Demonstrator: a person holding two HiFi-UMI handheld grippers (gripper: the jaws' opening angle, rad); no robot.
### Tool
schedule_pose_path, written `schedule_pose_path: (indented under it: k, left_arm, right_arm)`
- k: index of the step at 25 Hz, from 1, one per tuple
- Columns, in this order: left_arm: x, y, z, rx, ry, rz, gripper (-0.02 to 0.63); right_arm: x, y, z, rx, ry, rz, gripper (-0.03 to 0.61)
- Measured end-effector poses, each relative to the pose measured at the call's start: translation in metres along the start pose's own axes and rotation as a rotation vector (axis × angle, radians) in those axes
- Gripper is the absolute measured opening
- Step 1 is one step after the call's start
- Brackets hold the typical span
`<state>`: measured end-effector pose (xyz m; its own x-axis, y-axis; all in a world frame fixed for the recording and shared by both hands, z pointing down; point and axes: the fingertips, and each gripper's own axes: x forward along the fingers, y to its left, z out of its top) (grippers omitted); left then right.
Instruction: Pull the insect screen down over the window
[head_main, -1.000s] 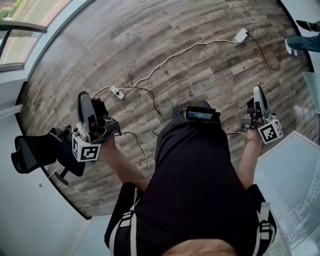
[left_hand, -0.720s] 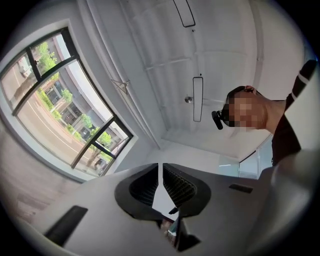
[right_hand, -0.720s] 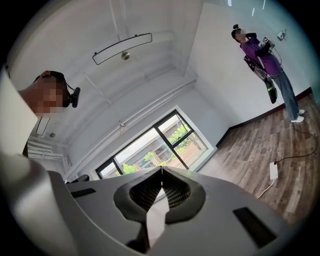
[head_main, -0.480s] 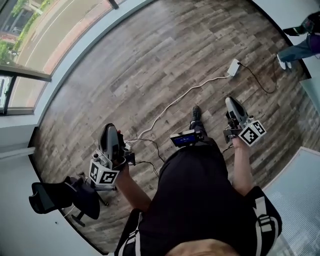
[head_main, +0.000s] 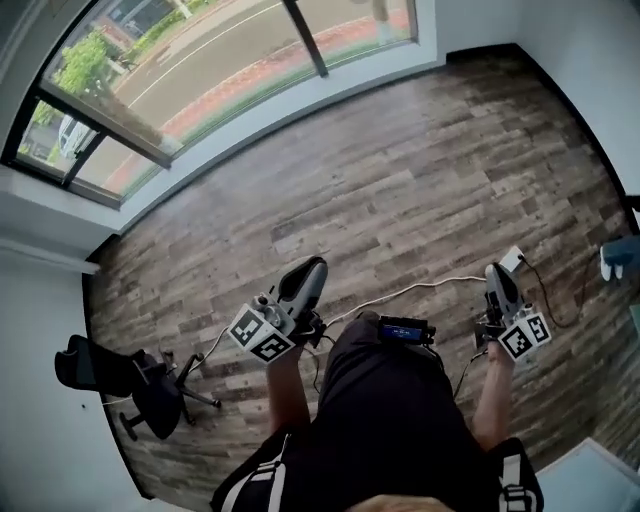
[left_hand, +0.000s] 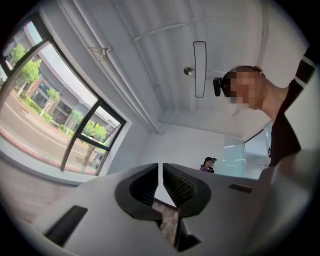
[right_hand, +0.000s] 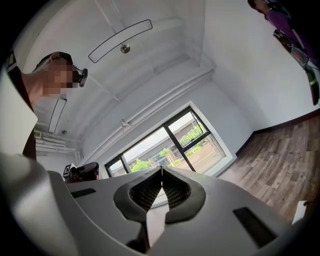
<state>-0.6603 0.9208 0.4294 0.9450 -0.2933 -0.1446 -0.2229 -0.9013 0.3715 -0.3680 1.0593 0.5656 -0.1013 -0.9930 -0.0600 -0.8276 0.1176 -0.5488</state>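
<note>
Dark-framed glass: the window (head_main: 200, 60) fills the upper left of the head view, a pale sill curving below it. The screen itself cannot be made out. Both grippers sit well apart from the window, a broad stretch of floor (head_main: 400, 180) between. The floor is grey-brown wood plank, matte, with staggered joints.

Far left, a black chair (head_main: 110, 380) on a star base.

Left gripper (head_main: 312, 268): pale smooth shell, marker cube at its rear, tips toward the window. Jaws drawn together to a hairline slit, nothing in them; dark ribbed pads. Its own view puts the window off to the left of the jaws.

A white cable (head_main: 400, 293) snakes across the planks between the two grippers.

Right gripper (head_main: 495, 270): same build, jaws closed tip to tip, empty. Its own view sets the window directly behind the tips.

Only the head view shows the chair and cable. Only the gripper views show the white ribbed ceiling.
</note>
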Motion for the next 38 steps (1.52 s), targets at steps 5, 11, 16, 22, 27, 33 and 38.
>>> schedule_pose_path:
  k: [5, 11, 16, 22, 27, 33, 38]
  left_arm:
    - [0.053, 0.024, 0.019, 0.036, -0.006, -0.021, 0.034]
    - [0.128, 0.054, 0.011, 0.015, -0.002, -0.101, 0.034]
    - [0.200, 0.127, 0.005, -0.084, -0.050, -0.136, 0.034]
    - [0.275, 0.222, 0.033, -0.161, -0.078, -0.151, 0.034]
    - [0.314, 0.292, 0.063, -0.134, -0.057, -0.138, 0.034]
    - [0.374, 0.319, 0.065, -0.120, 0.005, -0.137, 0.034]
    - [0.431, 0.354, 0.060, -0.072, 0.026, -0.090, 0.034]
  right_arm:
    - [0.036, -0.025, 0.011, 0.051, -0.055, 0.014, 0.006]
    - [0.060, -0.068, 0.032, 0.020, -0.078, -0.038, 0.006]
    - [0.104, -0.124, 0.061, -0.023, -0.076, -0.120, 0.006]
    - [0.217, -0.169, 0.116, -0.070, -0.067, -0.129, 0.006]
    - [0.330, -0.177, 0.145, -0.104, -0.076, -0.066, 0.006]
    - [0.381, -0.203, 0.176, -0.080, -0.100, -0.038, 0.006]
    - [0.437, -0.264, 0.177, -0.036, -0.073, 0.014, 0.006]
